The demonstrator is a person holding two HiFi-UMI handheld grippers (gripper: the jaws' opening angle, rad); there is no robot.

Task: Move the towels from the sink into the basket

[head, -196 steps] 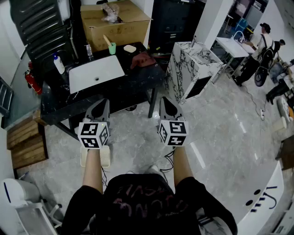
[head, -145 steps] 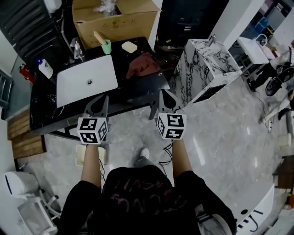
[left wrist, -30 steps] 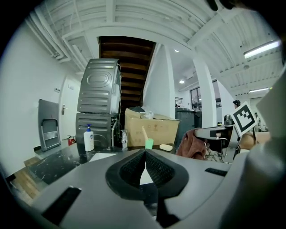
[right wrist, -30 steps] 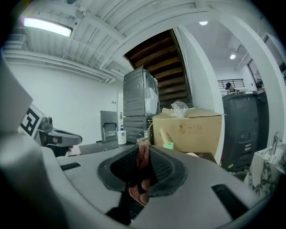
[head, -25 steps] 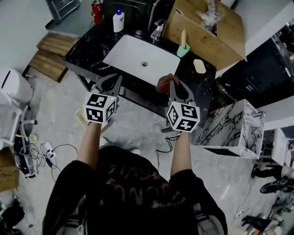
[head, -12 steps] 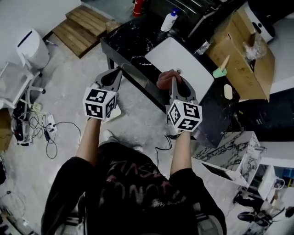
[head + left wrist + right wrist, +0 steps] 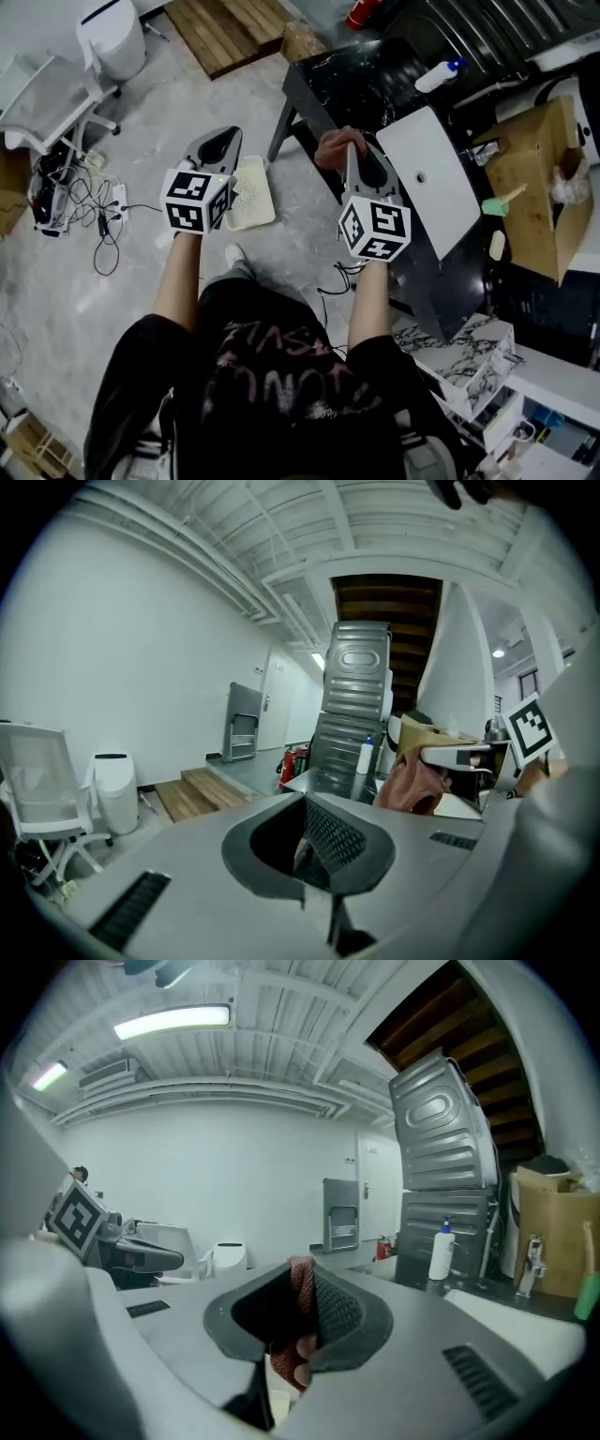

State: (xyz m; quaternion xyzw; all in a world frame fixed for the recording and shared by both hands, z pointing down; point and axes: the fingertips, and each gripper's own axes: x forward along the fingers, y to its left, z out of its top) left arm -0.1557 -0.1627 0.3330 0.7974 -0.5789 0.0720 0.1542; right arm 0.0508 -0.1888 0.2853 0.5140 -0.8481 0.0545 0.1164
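Observation:
A reddish-brown towel (image 7: 335, 150) hangs bunched from the tip of my right gripper (image 7: 349, 152), which is shut on it. The right gripper view shows the cloth (image 7: 286, 1358) pinched between the jaws. The towel hangs over the front edge of the black counter, left of the white sink (image 7: 436, 187). My left gripper (image 7: 223, 142) is shut with nothing in it and hovers just above the white basket (image 7: 251, 195) on the floor. In the left gripper view the towel (image 7: 412, 785) shows at the right.
The black counter (image 7: 347, 84) carries a soap bottle (image 7: 439, 75), a green cup (image 7: 497, 204) and a soap bar (image 7: 495, 246). A cardboard box (image 7: 548, 159) stands behind it. A white chair (image 7: 52, 94), loose cables (image 7: 89, 216) and wooden pallets (image 7: 234, 28) are at the left.
The towel, which earlier lay on the counter beside the sink, is now held in my right gripper. The view has swung left, so the basket now lies by my left gripper.

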